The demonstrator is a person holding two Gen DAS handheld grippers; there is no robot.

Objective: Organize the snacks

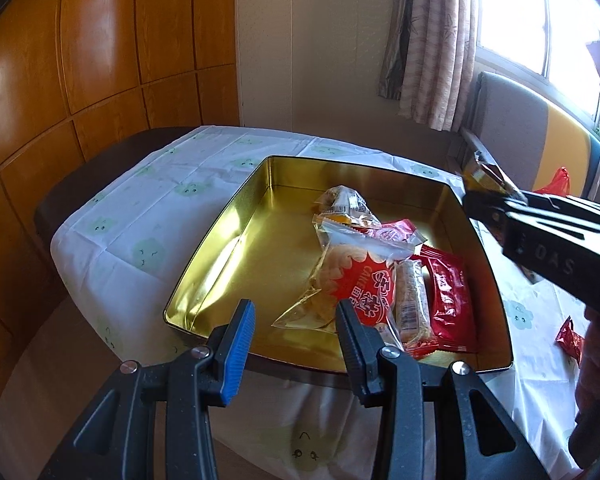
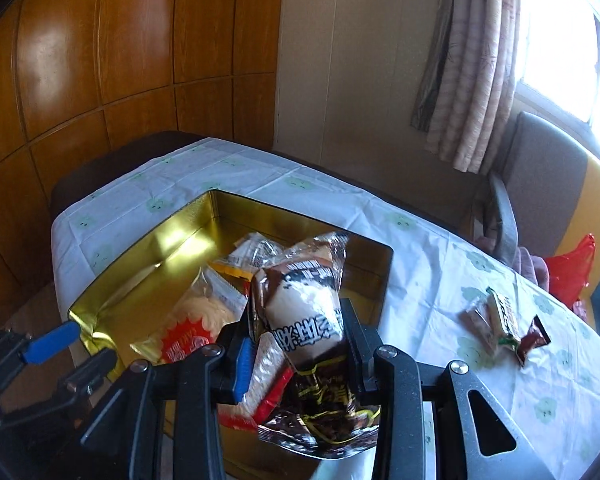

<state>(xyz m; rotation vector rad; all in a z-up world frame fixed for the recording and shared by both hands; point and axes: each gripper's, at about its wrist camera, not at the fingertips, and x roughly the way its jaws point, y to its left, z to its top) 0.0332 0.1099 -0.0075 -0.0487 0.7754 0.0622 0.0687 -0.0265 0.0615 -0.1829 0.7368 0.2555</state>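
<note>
Right wrist view shows the right gripper (image 2: 296, 354) pinching a brown snack packet (image 2: 304, 312) low in the middle, above the gold tin (image 2: 148, 264). It looks light, crinkly and squashy, so hold its middle gently. Left gripper (image 1: 296, 320) is spread with nothing in it.

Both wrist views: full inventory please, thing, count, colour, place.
tin: one, gold inside, on the table
snack packets in tin: about five, red and clear, right half of tin
brown-and-white packet: one, in right gripper, over the tin
loose snacks: two seen in right wrist view, brown and pale, on cloth right of tin
small red packet: one, on cloth at right edge
tablecloth: one, white with green faces
red bag: one, beyond table
curtain: one, beige, by window
left gripper: empty, over tin's near edge
right gripper: holding the packet
</note>
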